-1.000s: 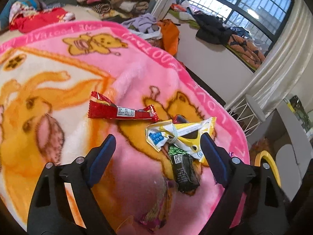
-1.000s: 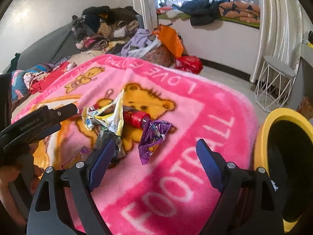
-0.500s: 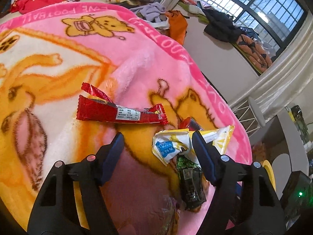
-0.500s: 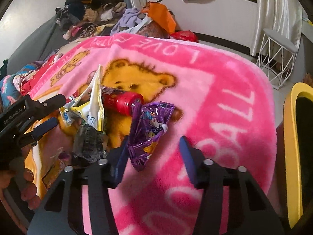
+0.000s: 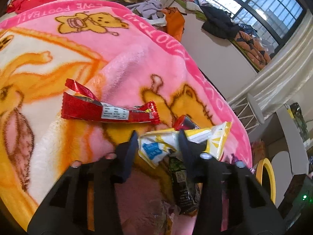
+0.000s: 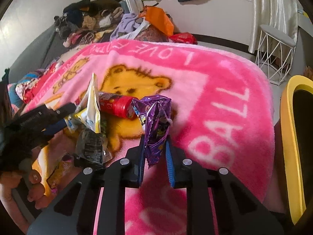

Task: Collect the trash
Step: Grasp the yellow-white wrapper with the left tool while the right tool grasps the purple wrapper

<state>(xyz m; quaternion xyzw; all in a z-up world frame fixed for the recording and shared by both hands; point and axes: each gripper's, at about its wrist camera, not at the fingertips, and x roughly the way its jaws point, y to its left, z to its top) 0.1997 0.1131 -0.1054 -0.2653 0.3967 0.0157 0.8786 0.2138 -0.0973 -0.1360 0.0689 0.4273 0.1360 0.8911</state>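
Left wrist: left claw (image 5: pixel 156 139) has just been closing, jaws now pinching yellow-white wrapper (image 5: pixel 166 146) on pink blanket (image 5: pixel 137 58). Red wrapper (image 5: pixel 109 111) just ahead-left of claw; dark wrapper (image 5: pixel 182 186) lies between the claw's arms.

Right wrist: right claw (image 6: pixel 155 146) has just been closing, now clamped on purple wrapper (image 6: pixel 156 121). Red bottle (image 6: pixel 117 106) ahead-left, touching purple wrapper. Yellow bin (image 6: pixel 291 137) off to right.

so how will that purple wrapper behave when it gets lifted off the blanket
Likely floppy: the purple wrapper is thin crinkled foil, already creased where the right gripper has just closed its jaws on it. Probably very light, seemingly empty. The glossy film could slip, so a firm pinch seems wise.
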